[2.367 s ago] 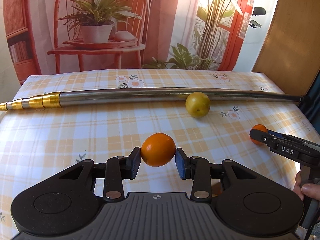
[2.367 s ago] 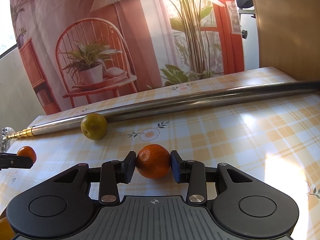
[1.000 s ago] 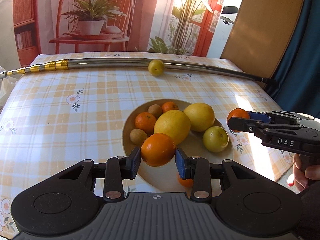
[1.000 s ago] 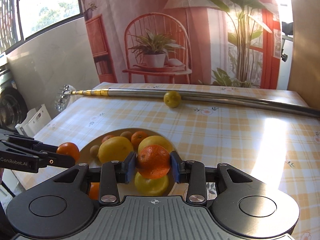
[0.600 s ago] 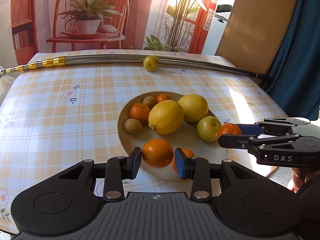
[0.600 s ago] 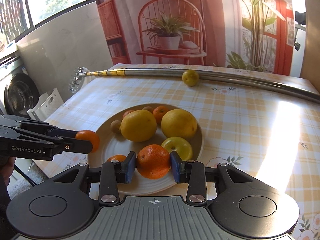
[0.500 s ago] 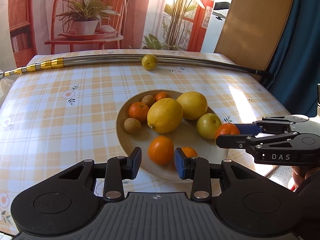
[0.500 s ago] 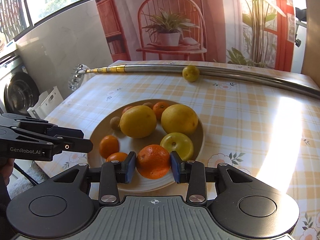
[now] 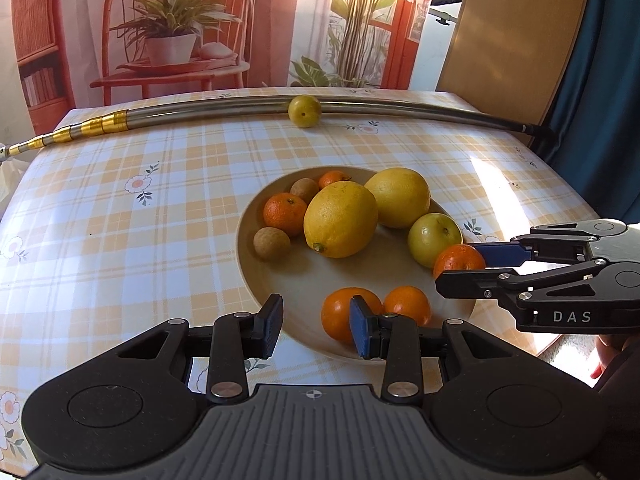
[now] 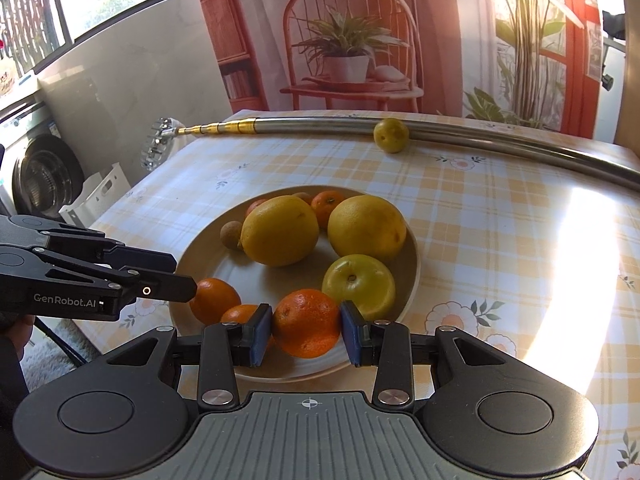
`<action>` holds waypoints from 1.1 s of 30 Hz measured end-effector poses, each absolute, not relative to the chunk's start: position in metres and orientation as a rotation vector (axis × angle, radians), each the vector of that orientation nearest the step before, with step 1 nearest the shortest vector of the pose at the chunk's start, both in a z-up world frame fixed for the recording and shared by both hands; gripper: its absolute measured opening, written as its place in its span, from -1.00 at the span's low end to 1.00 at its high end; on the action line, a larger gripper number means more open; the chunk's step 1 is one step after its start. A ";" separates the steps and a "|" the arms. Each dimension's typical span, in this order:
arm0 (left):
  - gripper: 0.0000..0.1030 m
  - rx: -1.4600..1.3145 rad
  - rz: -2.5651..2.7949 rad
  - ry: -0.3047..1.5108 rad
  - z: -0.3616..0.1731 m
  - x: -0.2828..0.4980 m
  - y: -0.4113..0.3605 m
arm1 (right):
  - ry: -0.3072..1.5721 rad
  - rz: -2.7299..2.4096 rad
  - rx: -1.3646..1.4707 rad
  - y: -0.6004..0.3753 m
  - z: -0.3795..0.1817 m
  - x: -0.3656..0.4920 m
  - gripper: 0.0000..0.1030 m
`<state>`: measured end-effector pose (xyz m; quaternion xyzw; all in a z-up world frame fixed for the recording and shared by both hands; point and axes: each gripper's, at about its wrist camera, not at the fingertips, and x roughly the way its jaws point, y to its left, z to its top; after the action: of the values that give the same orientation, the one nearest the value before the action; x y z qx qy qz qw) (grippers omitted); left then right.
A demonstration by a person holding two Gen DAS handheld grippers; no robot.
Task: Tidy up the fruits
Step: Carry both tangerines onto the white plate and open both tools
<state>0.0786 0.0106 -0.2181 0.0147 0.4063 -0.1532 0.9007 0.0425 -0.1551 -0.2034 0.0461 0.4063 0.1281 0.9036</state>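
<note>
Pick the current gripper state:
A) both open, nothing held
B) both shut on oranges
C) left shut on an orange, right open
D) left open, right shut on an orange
D: the left gripper has its jaws spread with nothing between them, its orange lying on the plate; the right gripper has its jaws pressed on both sides of the mandarin.

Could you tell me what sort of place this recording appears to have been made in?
Probably a home, perhaps a kitchen or laundry corner. A table with a checked floral tablecloth holds a plate of fruit, a front-loading washing machine stands beside it, and a printed backdrop of a chair and plants hangs behind.
</note>
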 end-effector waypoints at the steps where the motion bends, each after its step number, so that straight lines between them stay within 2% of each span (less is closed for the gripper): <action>1: -0.25 0.029 -0.313 0.840 -0.218 0.078 0.011 | 0.841 0.267 0.093 -0.155 -0.203 0.043 -0.33; 19: -0.25 -0.003 -0.267 0.809 -0.212 0.076 0.018 | 0.848 0.265 0.089 -0.150 -0.202 0.041 -0.32; 26: -0.21 -0.004 -0.240 0.810 -0.211 0.077 0.020 | 0.843 0.254 0.096 -0.153 -0.202 0.041 -0.25; 28: -0.10 0.001 -0.239 0.808 -0.211 0.077 0.019 | 0.843 0.254 0.095 -0.153 -0.202 0.041 -0.25; 33: -0.02 0.011 -0.231 0.802 -0.209 0.076 0.018 | 0.836 0.248 0.093 -0.154 -0.201 0.042 -0.25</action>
<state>0.0757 0.0176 -0.2089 0.0055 0.3894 -0.1122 0.9142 0.0417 -0.1538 -0.2006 0.0449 0.4046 0.1201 0.9055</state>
